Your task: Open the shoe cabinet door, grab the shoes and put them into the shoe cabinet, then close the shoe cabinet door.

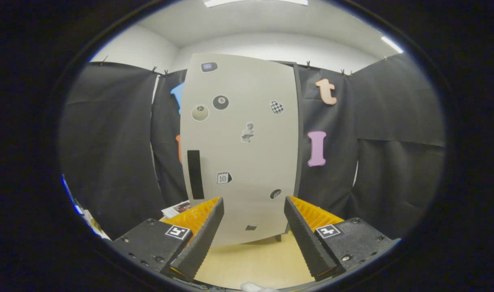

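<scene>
Ahead, shoe cabinet (240,150) stands upright on the wood floor (255,259) against the booth wall, door (247,162) closed, black handle (195,174) near its left edge, gripper (253,239) spread wide, empty, fingers short of it.

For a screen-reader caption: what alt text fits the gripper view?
A shut cabinet door with stickers and a dark handle stands ahead of the open gripper, whose fingers hold nothing. It stands on a wooden floor before black cloth.
</scene>
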